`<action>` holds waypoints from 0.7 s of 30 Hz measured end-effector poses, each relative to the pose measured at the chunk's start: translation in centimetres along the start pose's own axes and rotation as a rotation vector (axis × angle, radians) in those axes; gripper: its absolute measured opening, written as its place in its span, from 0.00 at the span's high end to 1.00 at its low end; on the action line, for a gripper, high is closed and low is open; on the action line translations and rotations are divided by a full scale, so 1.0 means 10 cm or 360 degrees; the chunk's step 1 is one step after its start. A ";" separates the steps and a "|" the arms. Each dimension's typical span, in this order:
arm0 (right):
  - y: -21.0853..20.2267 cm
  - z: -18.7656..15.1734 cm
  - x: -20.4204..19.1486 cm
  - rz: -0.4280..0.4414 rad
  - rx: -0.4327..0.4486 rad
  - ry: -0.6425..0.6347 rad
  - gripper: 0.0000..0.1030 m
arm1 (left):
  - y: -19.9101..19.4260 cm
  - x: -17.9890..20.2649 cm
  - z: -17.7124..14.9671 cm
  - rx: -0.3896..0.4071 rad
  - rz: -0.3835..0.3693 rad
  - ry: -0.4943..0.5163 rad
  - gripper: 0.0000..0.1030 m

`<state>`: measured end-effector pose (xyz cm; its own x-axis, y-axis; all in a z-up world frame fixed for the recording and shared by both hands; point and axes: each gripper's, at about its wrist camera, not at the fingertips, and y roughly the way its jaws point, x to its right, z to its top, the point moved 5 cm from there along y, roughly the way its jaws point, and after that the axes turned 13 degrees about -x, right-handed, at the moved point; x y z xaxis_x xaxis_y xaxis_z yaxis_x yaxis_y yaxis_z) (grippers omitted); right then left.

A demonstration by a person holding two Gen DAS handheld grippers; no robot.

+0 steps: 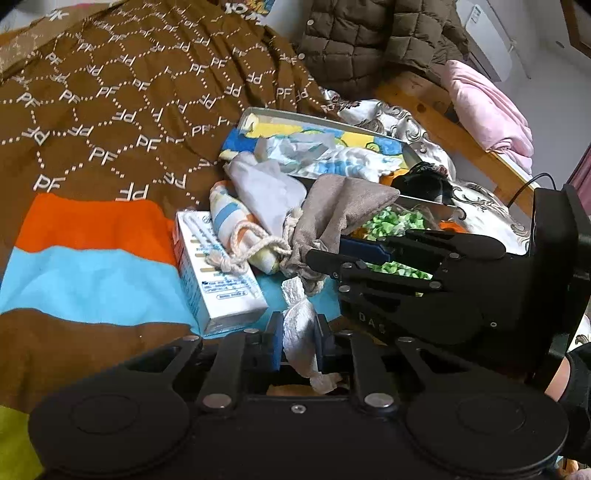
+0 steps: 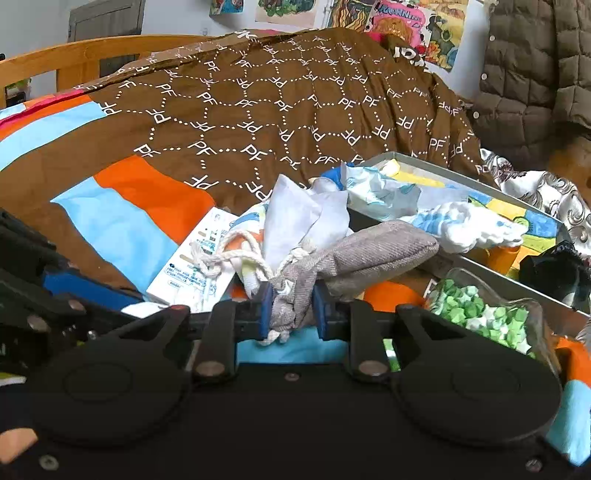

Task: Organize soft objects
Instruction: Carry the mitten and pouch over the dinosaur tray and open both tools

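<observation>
Soft objects sit only partly sorted on the bed, by my reading. Nearest, the left tool is pressed together on a crumpled white tissue, and the right tool pinches the gathered neck of a grey drawstring pouch; neither piece has reached the tray yet. Just beyond them lie a white carton, a striped cloth with a knotted cord, a pale fabric bag and a clear container of green paper stars. Behind these the shallow metal tray already holds several cloths and wrappers, so some sorting looks done while the loose pile remains. Everything rests on a brown patterned bedspread with orange and blue bands. Farther back are a wooden bed frame, a quilted jacket, a pink blanket and posters on the wall.
</observation>
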<state>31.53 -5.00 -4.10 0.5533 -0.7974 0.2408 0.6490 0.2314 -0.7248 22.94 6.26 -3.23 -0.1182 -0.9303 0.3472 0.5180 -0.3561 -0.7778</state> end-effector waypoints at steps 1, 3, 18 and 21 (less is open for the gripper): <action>-0.04 -0.01 0.02 -0.0005 0.0006 -0.0004 0.88 | -0.02 0.02 0.00 0.0006 0.0006 0.0009 0.84; -0.12 -0.03 0.04 -0.0019 0.0016 -0.0009 0.89 | -0.06 0.05 -0.02 0.0013 0.0008 0.0020 0.85; -1.08 -0.30 0.21 -0.0157 0.0096 -0.0193 0.89 | -0.34 0.36 -0.09 0.0065 0.0011 0.0141 0.87; -1.31 -0.31 0.27 -0.0193 0.0103 -0.0234 0.89 | -0.39 0.43 0.02 0.0110 0.0000 0.0174 0.87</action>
<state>22.90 -11.92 4.05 0.5360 -0.7329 0.4191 0.7453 0.1776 -0.6426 20.57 3.63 1.36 -0.2076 -0.9357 0.2853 0.5745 -0.3527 -0.7386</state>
